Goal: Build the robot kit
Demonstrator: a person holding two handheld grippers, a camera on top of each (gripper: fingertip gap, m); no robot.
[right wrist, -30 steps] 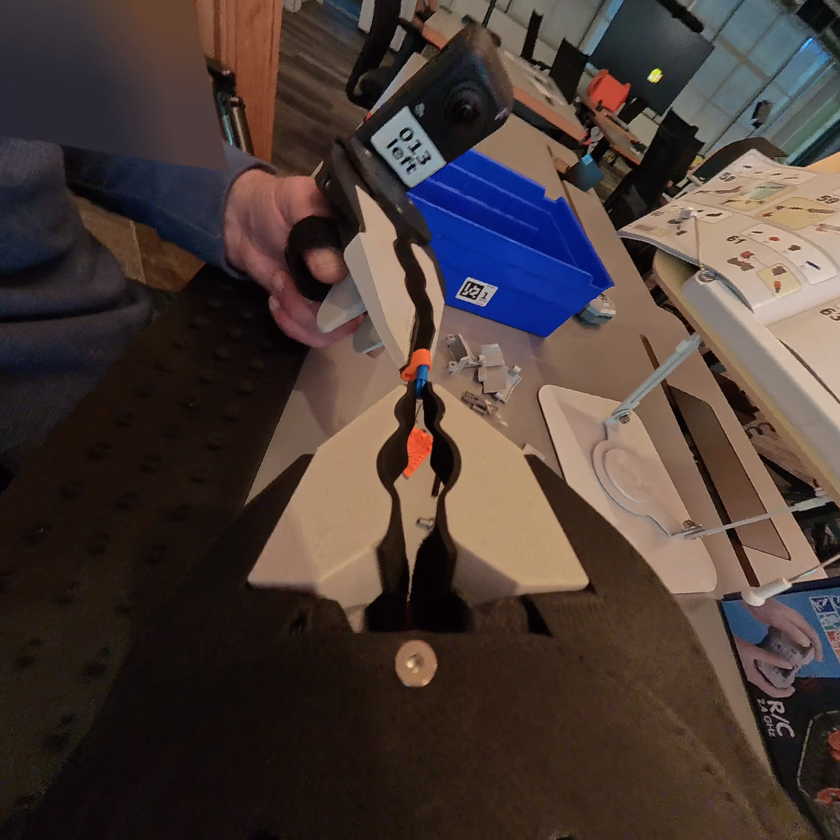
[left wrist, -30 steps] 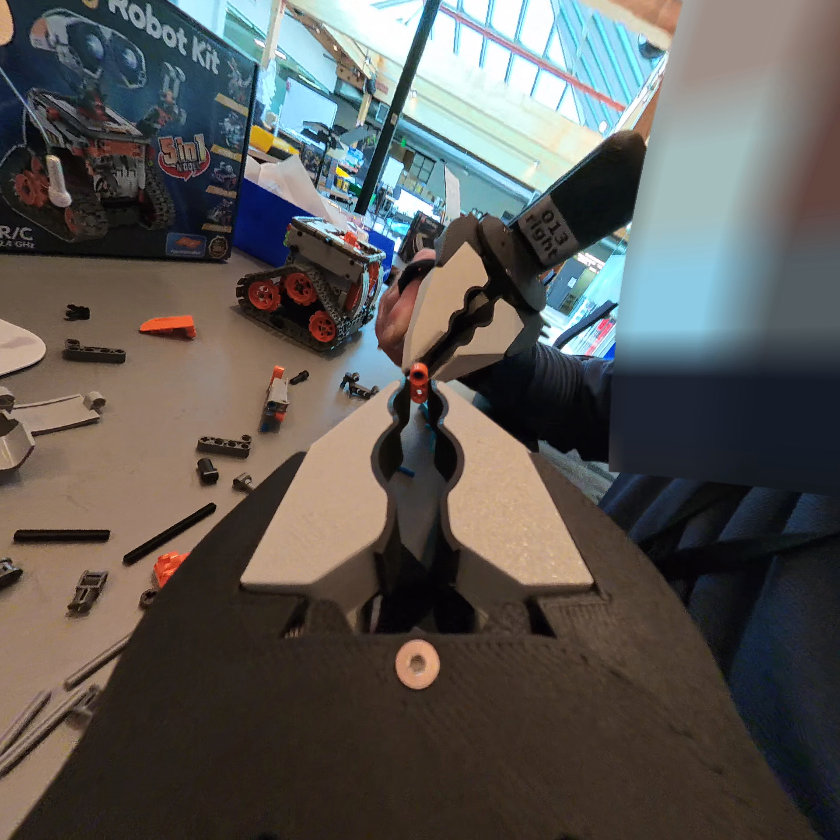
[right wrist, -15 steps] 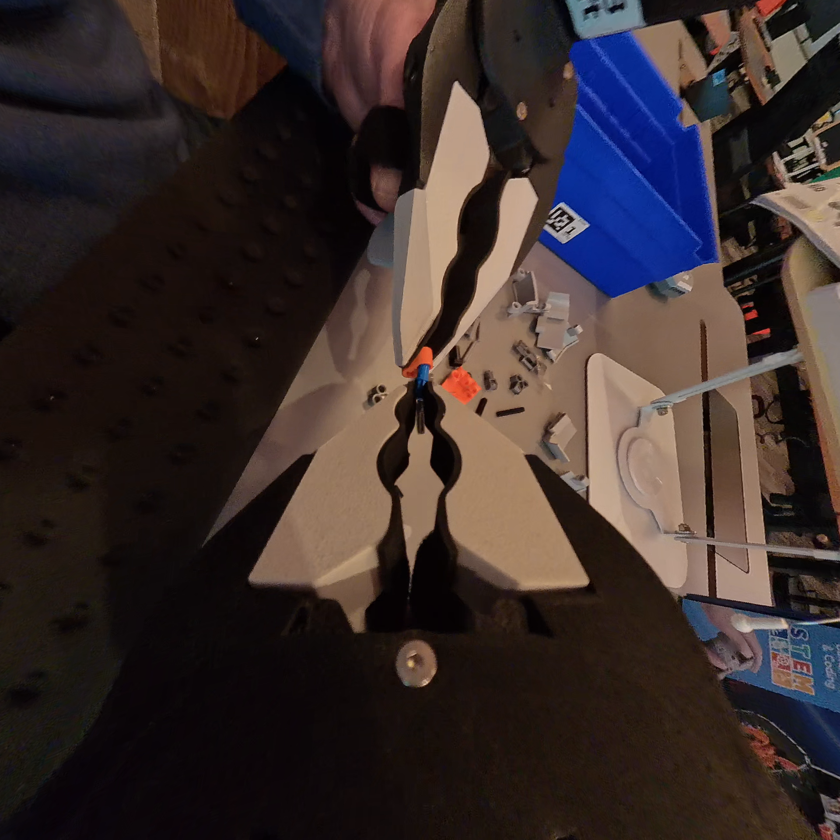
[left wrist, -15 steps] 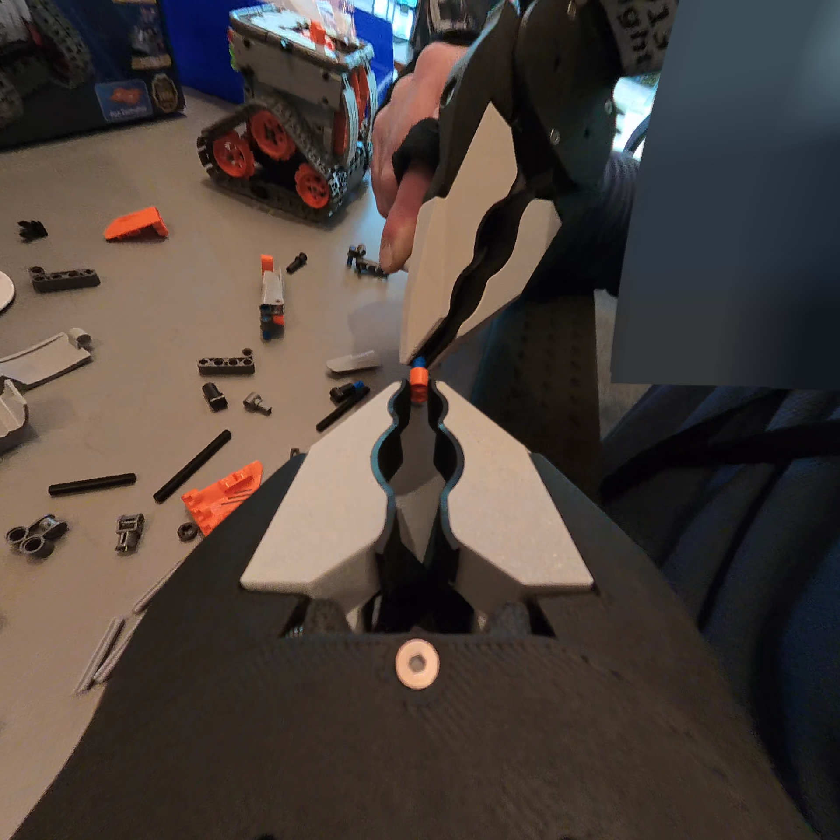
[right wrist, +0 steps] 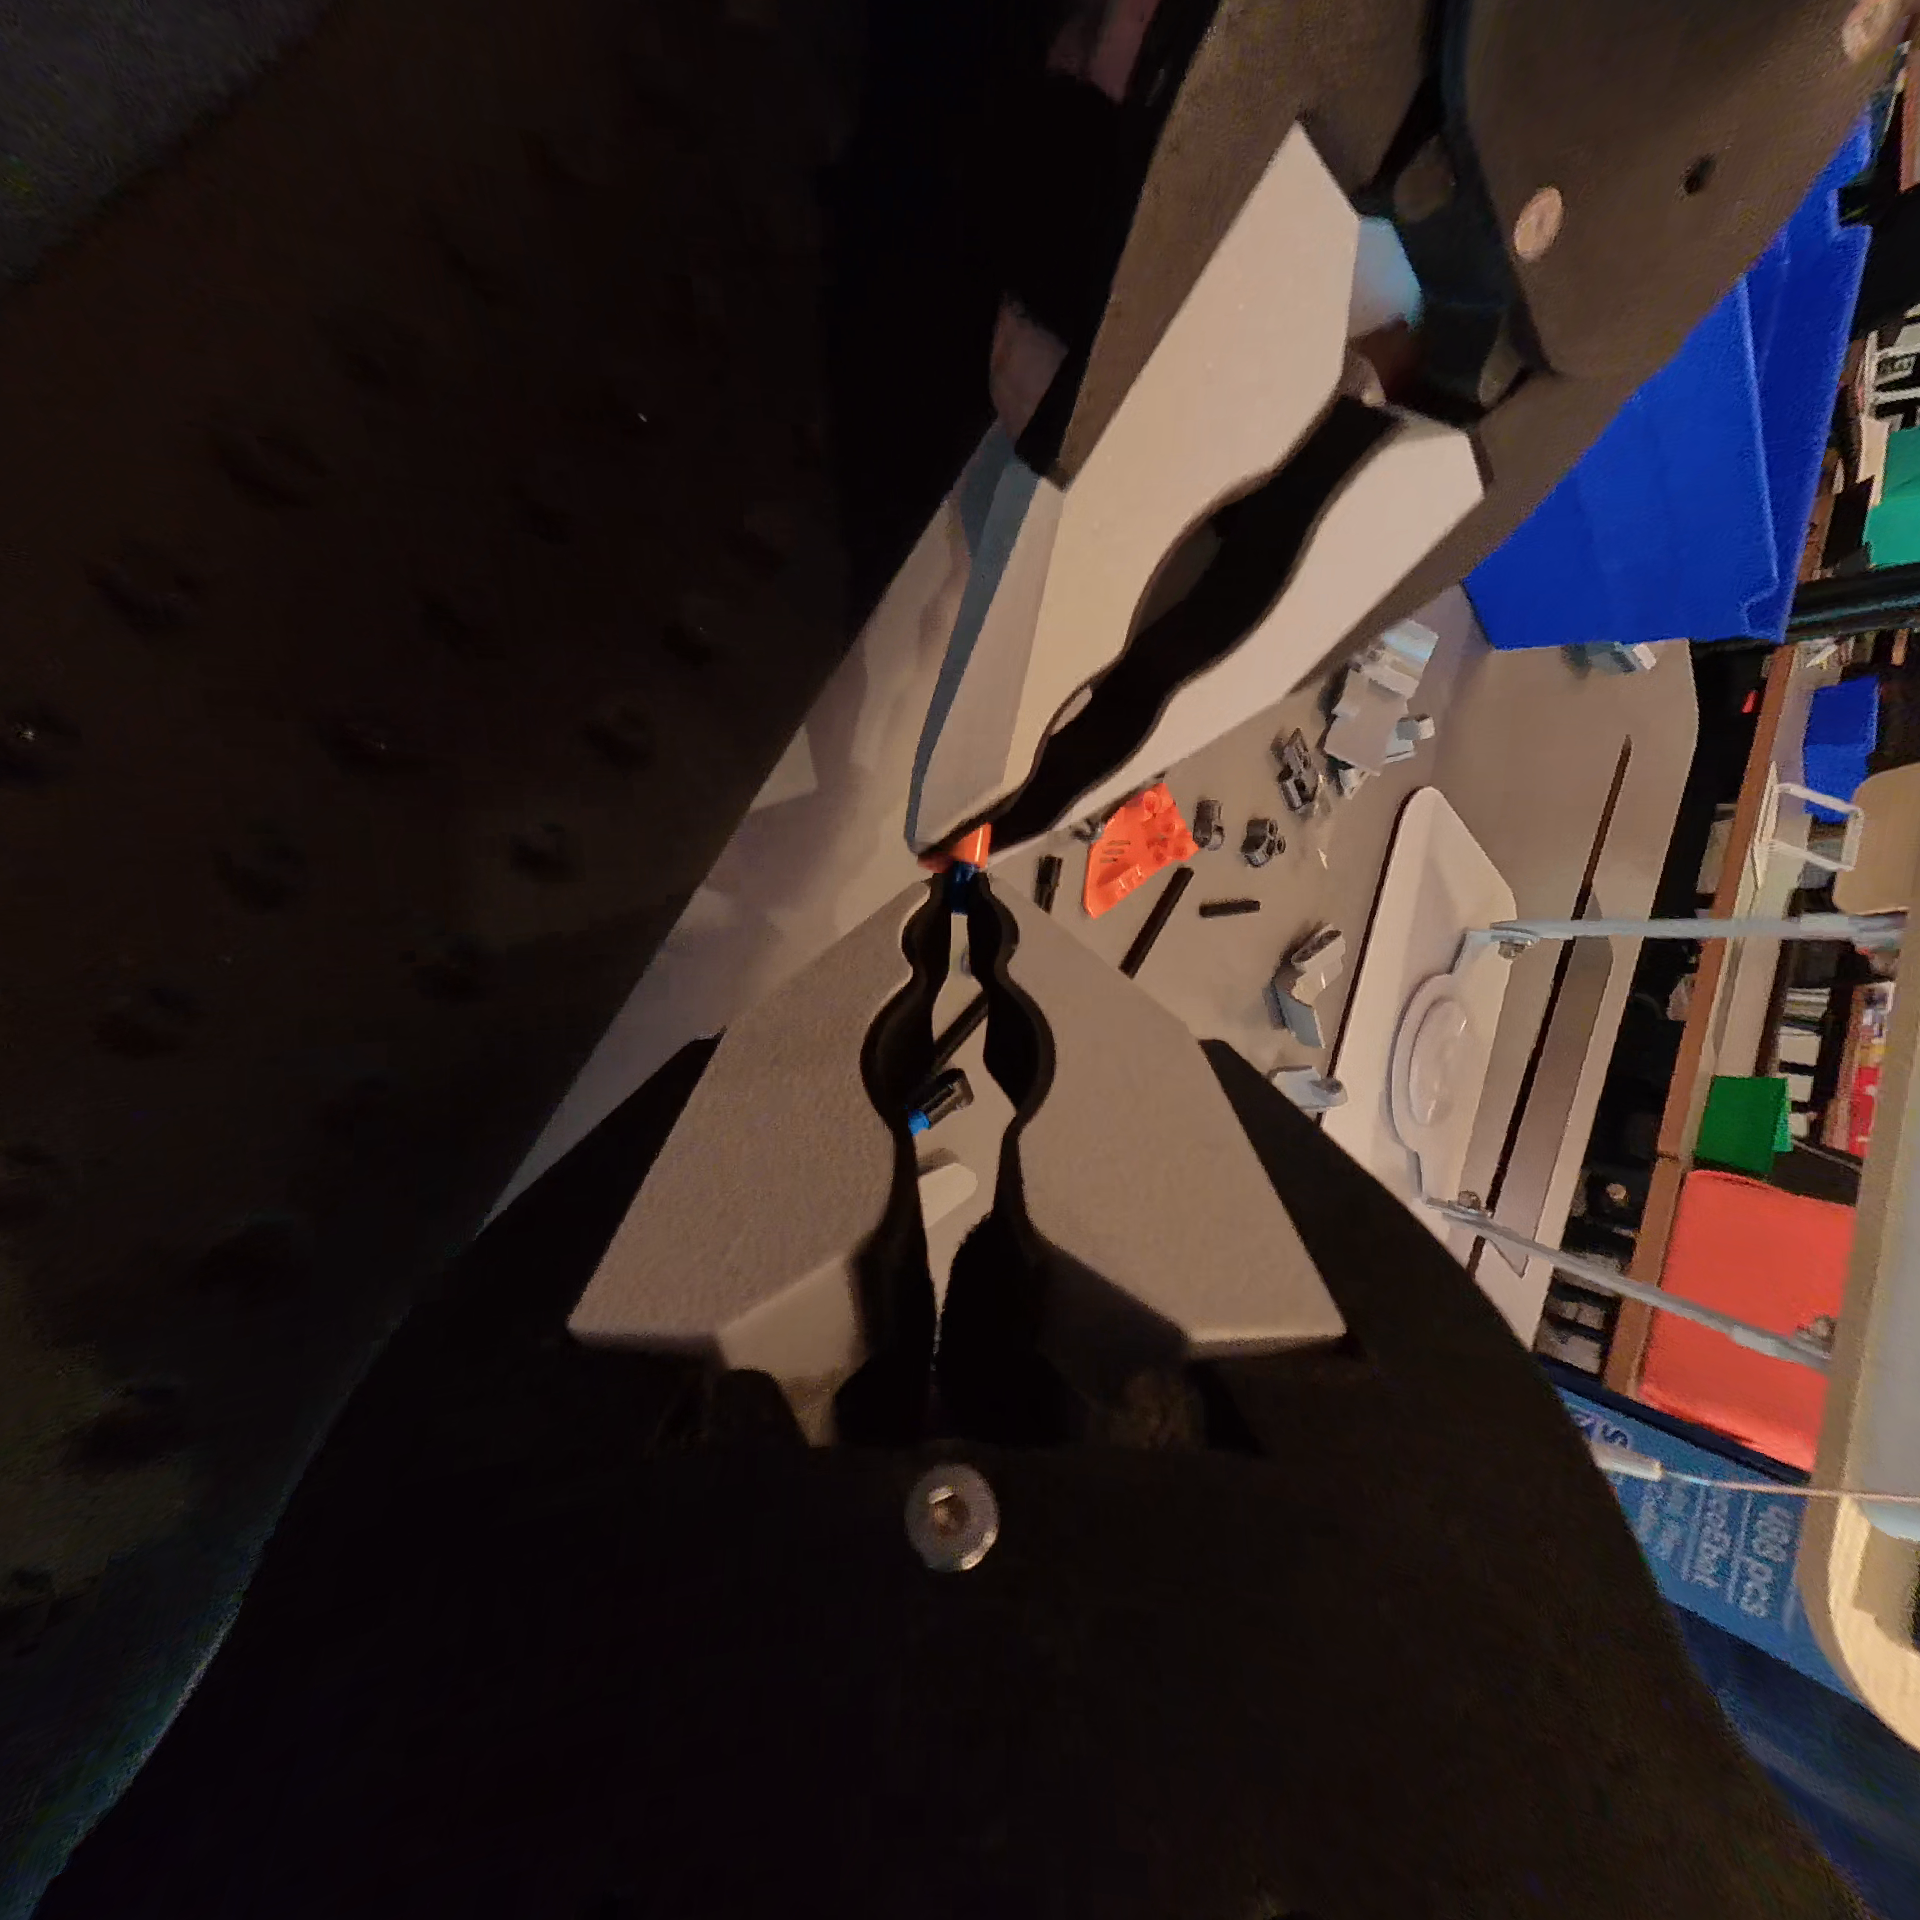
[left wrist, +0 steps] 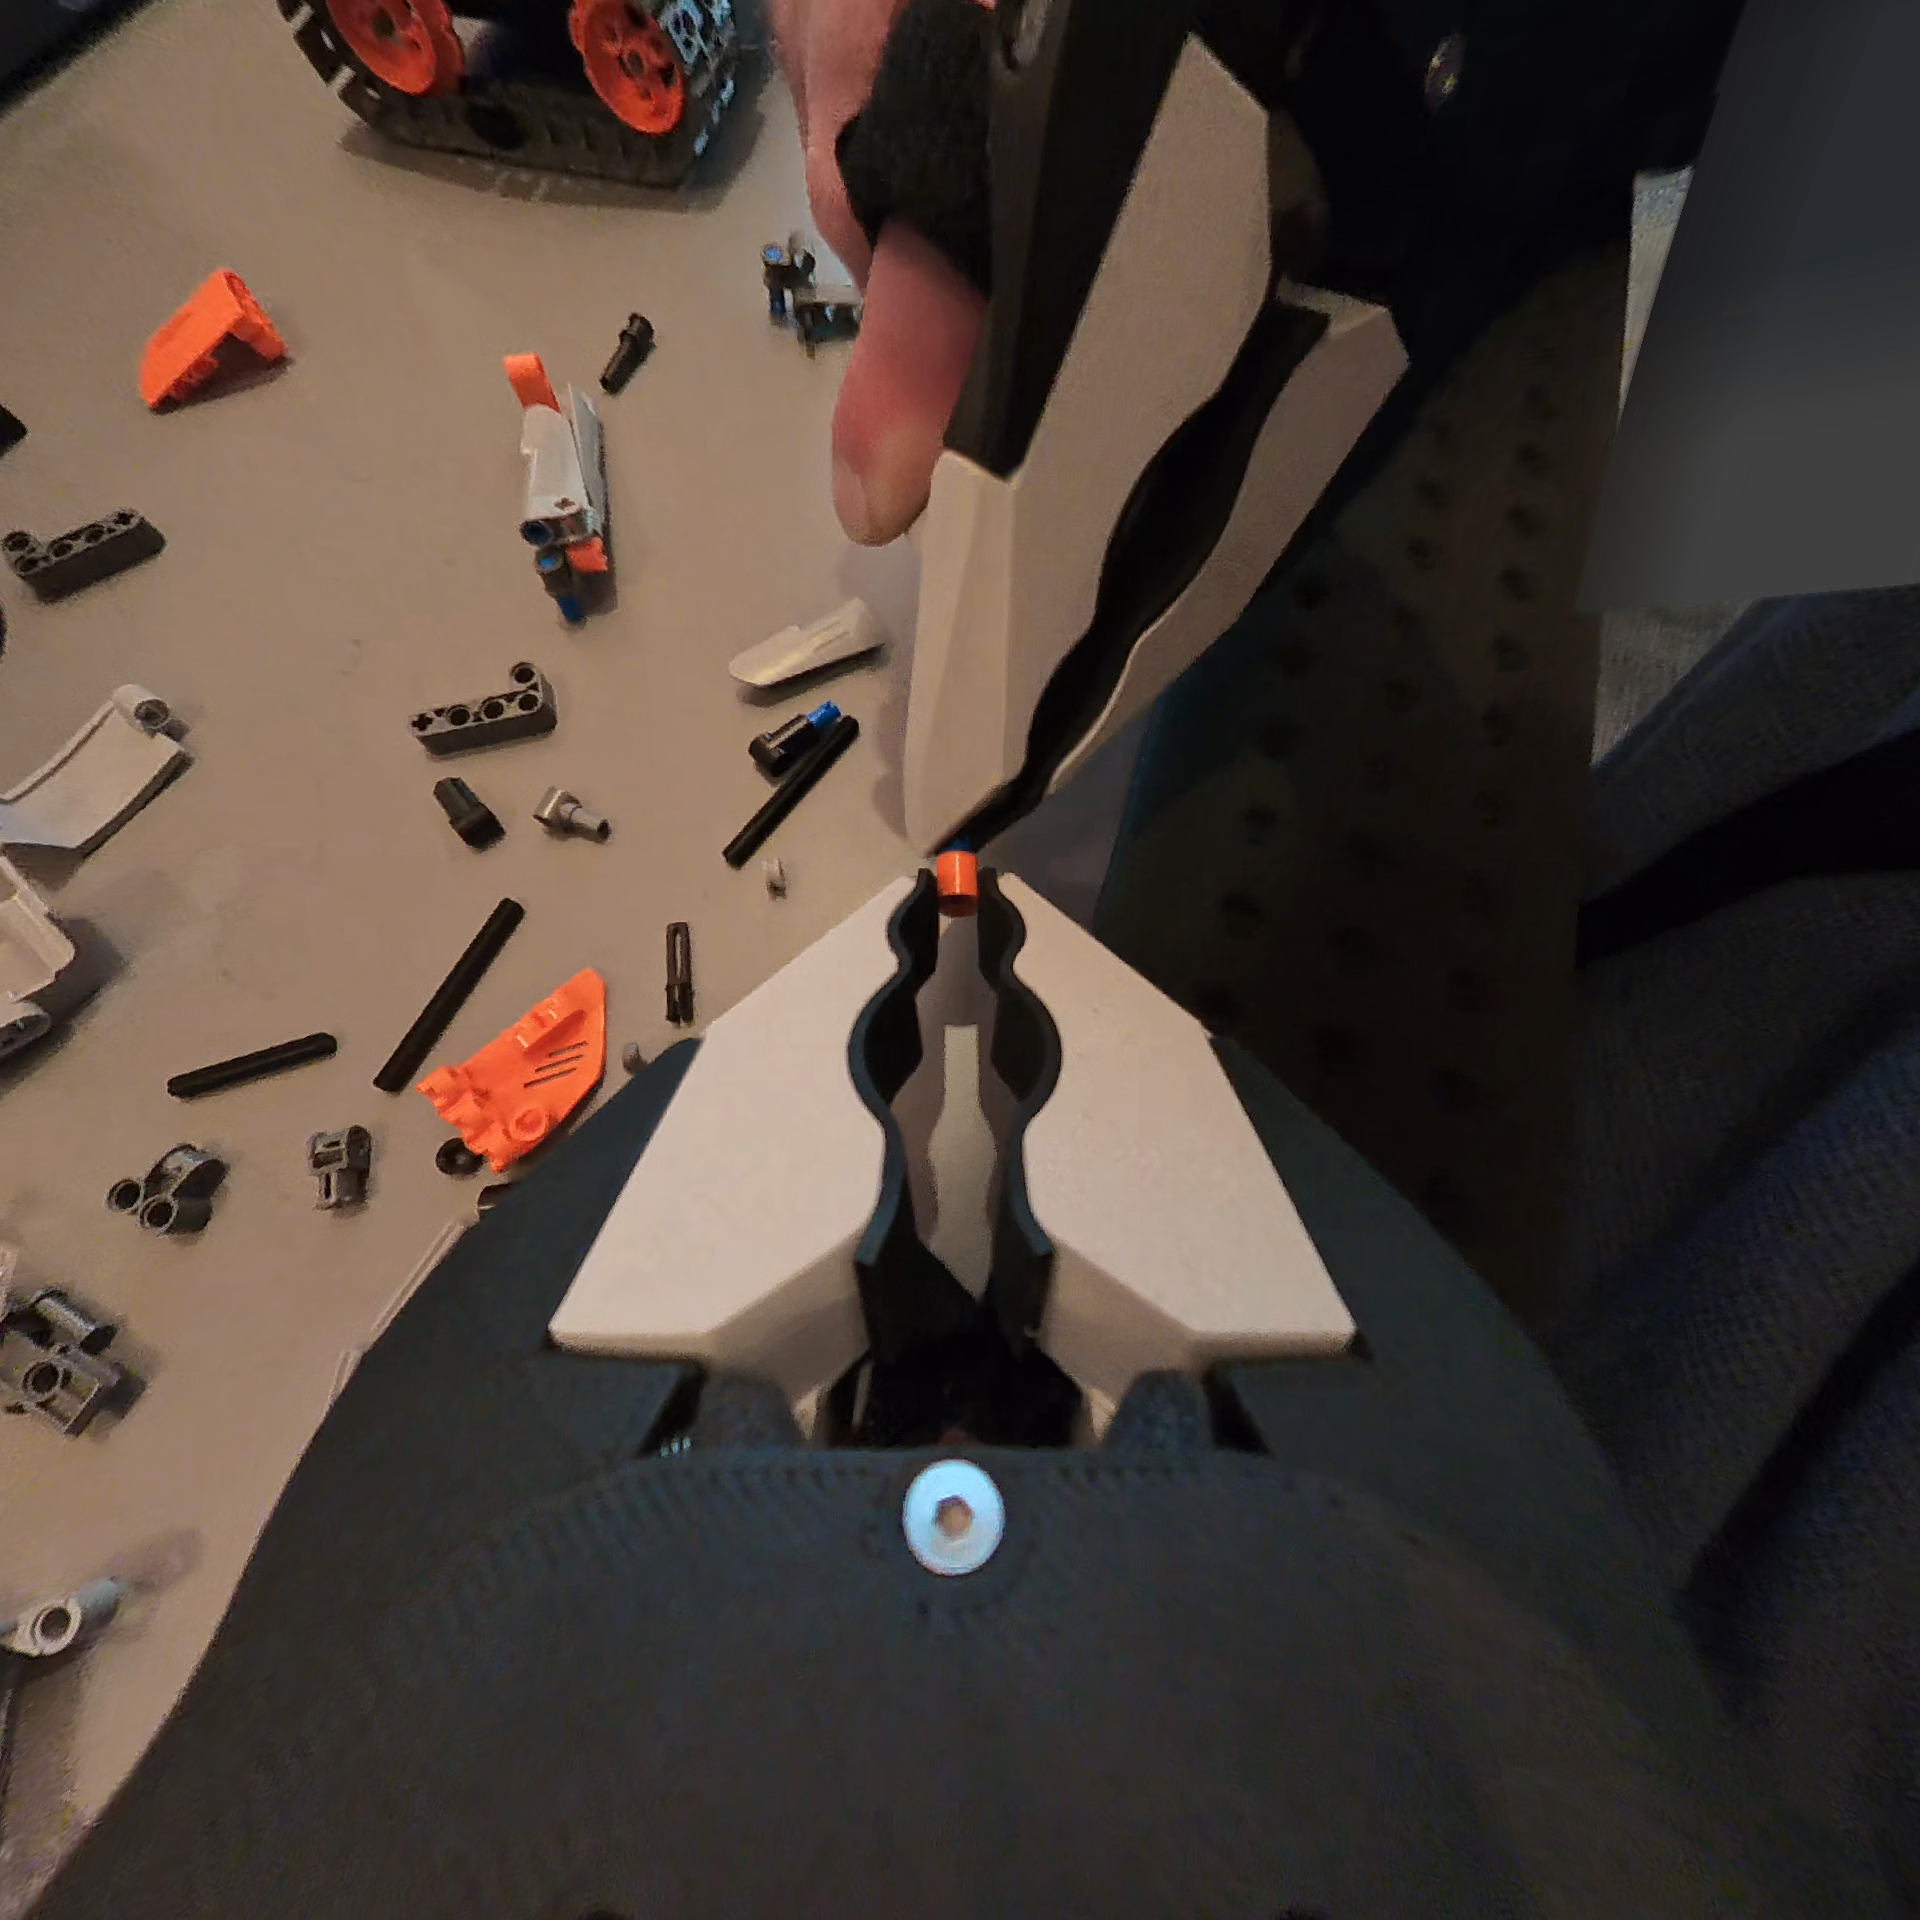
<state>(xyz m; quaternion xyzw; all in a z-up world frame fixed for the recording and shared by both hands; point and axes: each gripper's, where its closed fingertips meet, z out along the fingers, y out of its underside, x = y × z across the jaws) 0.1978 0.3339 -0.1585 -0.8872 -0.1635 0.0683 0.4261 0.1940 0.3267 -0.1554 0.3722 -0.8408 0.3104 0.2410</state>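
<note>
In the left wrist view my left gripper (left wrist: 956,896) is shut on a small orange sleeve (left wrist: 956,883) at its tips. My right gripper (left wrist: 961,826) comes down from above, held by a hand (left wrist: 894,395), its tip meeting the sleeve. A bit of a blue pin (left wrist: 962,844) shows between them. In the right wrist view my right gripper (right wrist: 961,902) is shut on the blue pin (right wrist: 957,883). The left gripper (right wrist: 951,847) meets it tip to tip with the orange sleeve (right wrist: 968,844). Both hover over the grey table (left wrist: 312,260).
Loose parts lie on the table: an orange panel (left wrist: 520,1081), black axles (left wrist: 447,992), grey beams (left wrist: 483,712) and a tracked model (left wrist: 520,83). A blue bin (right wrist: 1683,468) and a white tray (right wrist: 1444,883) lie beyond. Blue-clothed legs (left wrist: 1714,1143) are at the right. My left and right fingertips are right by each other.
Both grippers have tilted down toward the table and drawn closer together. The sleeve and the pin stay tip to tip. The room behind has left the views.
</note>
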